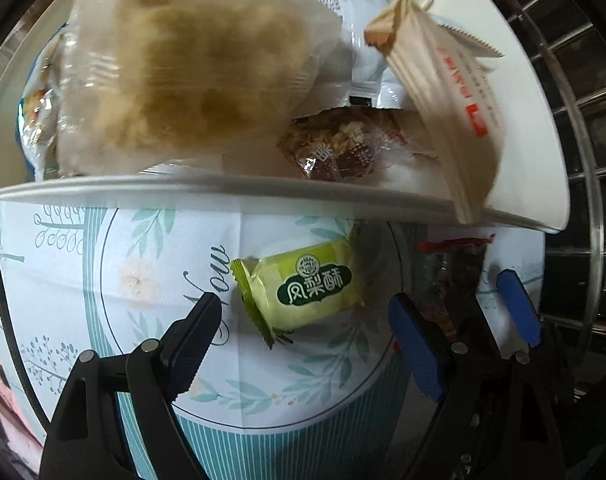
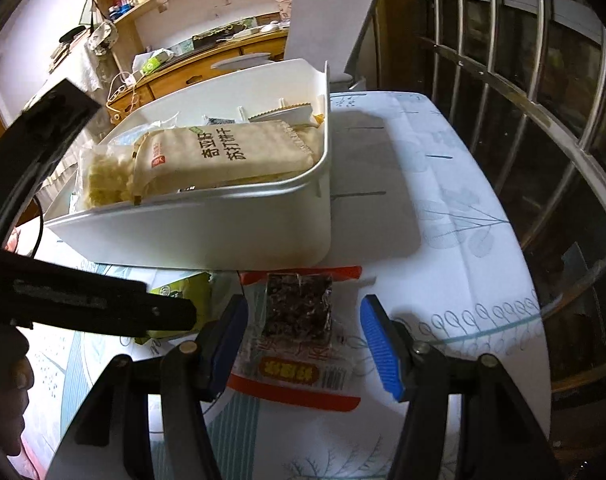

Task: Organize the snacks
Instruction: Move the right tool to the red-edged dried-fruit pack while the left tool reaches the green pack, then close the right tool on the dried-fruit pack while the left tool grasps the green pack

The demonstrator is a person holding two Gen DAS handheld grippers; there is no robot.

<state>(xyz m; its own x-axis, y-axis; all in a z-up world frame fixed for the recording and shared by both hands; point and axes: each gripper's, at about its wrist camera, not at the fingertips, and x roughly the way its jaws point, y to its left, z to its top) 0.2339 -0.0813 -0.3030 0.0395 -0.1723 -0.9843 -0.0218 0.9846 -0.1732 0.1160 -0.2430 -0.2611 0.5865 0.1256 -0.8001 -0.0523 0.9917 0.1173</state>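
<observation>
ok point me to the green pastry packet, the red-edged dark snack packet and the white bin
green pastry packet (image 1: 309, 286): left wrist view, on its dark label
red-edged dark snack packet (image 2: 299, 312): right wrist view, on the dark filling behind the clear window
white bin (image 2: 207, 232): right wrist view, on its bare front wall

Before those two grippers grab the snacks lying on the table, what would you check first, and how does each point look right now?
1. Green packet lies between the left gripper fingers: ok.
2. Left gripper open, not touching it: ok.
3. Red-edged packet lies between the right gripper fingers: ok.
4. Right pads pressing the packet: not ok, gaps show on both sides.
5. Room left in the white bin: cannot tell, it looks heaped.
6. The two grippers stay clear of each other: cannot tell, they are close.
</observation>
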